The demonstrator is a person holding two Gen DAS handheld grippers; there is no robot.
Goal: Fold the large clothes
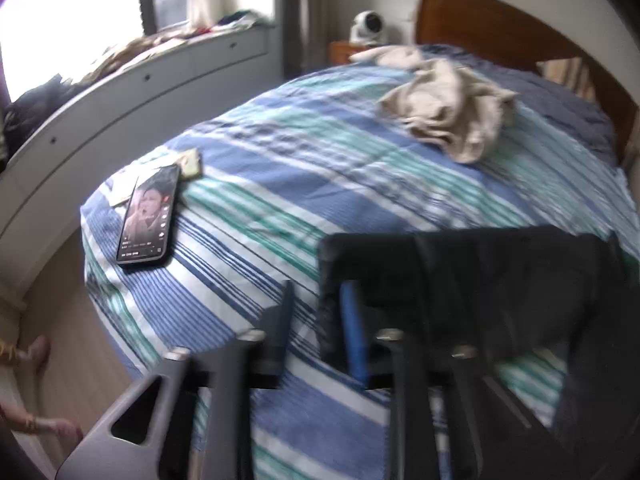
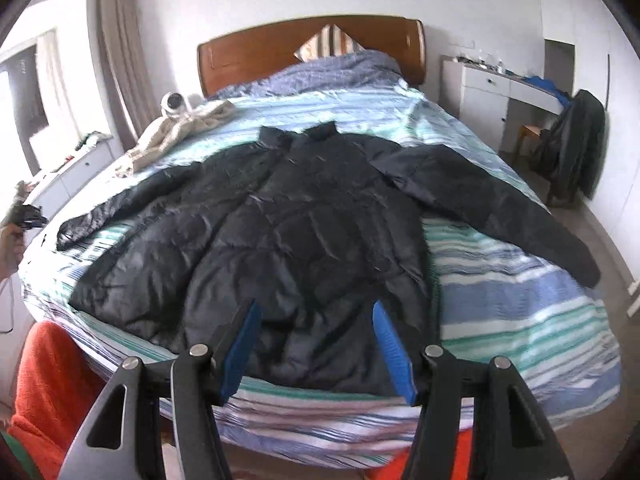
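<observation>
A large black padded jacket point(image 2: 288, 216) lies spread flat on the striped bed point(image 2: 520, 292), collar toward the headboard, both sleeves stretched out sideways. My right gripper point(image 2: 316, 320) is open, its blue pads just above the jacket's bottom hem, holding nothing. In the left wrist view my left gripper point(image 1: 320, 304) is open at the cuff end of the jacket's left sleeve point(image 1: 480, 280). The sleeve's edge lies between the fingers and over the right blue pad point(image 1: 354, 332). The left gripper also shows small at the far left of the right wrist view point(image 2: 28, 212).
A phone point(image 1: 148, 220) with a lit screen lies on the bed's left corner beside some papers. A beige garment point(image 1: 444, 108) is bunched near the pillows. A white drawer unit point(image 1: 120, 100) runs along the left; a desk and chair with a dark coat point(image 2: 576, 144) stand right.
</observation>
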